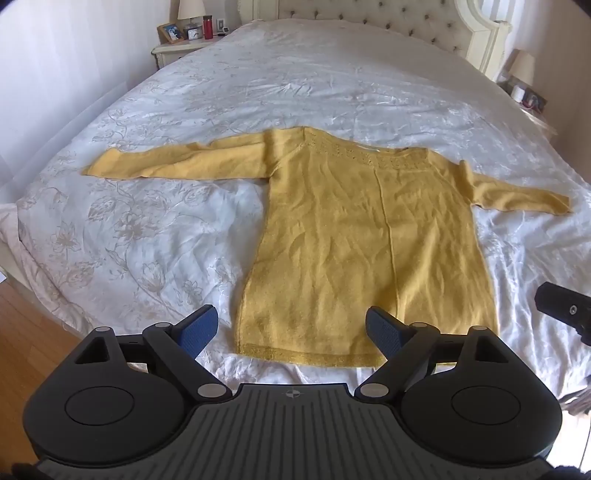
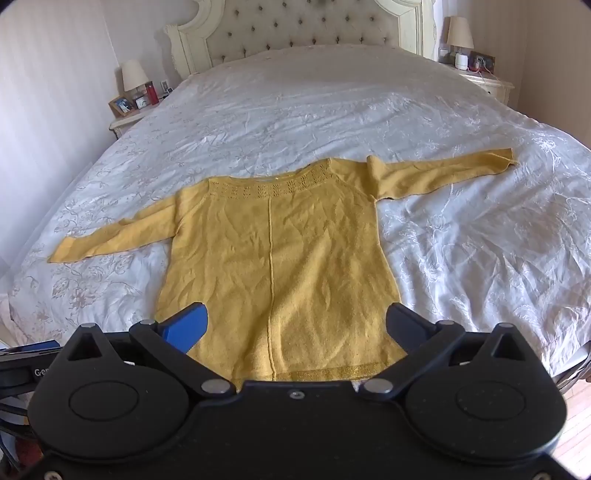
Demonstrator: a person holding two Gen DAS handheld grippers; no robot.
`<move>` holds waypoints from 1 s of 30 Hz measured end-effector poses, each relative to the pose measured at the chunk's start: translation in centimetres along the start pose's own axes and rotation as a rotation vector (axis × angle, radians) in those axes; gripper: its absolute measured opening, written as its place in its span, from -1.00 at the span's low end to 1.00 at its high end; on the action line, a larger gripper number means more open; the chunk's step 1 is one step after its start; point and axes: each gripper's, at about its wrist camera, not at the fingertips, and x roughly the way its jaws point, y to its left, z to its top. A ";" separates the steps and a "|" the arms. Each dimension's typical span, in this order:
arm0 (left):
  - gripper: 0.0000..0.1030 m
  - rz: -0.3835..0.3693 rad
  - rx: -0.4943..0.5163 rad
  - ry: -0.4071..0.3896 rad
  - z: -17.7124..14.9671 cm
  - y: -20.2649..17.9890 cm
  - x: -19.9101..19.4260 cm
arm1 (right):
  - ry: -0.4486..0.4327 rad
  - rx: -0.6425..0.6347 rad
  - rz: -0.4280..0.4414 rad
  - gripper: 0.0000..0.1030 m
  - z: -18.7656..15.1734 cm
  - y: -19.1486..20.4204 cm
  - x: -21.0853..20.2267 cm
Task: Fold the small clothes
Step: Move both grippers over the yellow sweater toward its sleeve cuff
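Both grippers hang just above the foot of the bed, tilted down, and neither holds anything. Seen through its own camera, the left gripper [image 1: 291, 332] has its jaws spread wide over the hem's left corner; the right gripper [image 2: 295, 326] is as wide as it goes, straddling the middle of the hem [image 2: 325, 371].

Just beyond them lies the yellow sweater [image 2: 277, 266], flat on the white bedspread [image 2: 461, 240], hem at 6 o'clock and neckline [image 2: 273, 188] at 12. It looks fully spread and not yet folded. One sleeve [image 1: 173, 162] reaches out toward 9 o'clock, the other sleeve [image 2: 443, 171] toward 2 o'clock in the right camera's view.

Judging from this, the first fold is still to be made. A tidy start would be to bring each sleeve across the body, pinching near the cuff and laying it flat. Alternatively, take the two hem corners together and carry them up to the neckline. The knit looks soft and creased, so a shallow pinch of both layers matters, without catching the bedspread underneath.

Far off stand the tufted headboard [image 2: 295, 26] and the nightstands with lamps.
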 end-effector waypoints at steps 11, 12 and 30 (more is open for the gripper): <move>0.70 0.002 0.032 -0.075 1.9 -0.7 -0.7 | -0.019 0.045 0.000 0.98 1.3 -0.4 0.6; 0.70 0.007 0.044 -0.081 2.0 -0.8 -0.8 | -0.016 0.052 0.011 0.98 1.3 -0.4 0.9; 0.61 0.017 -0.075 -0.070 2.1 2.6 0.4 | 0.045 0.001 0.076 0.98 2.3 2.1 3.2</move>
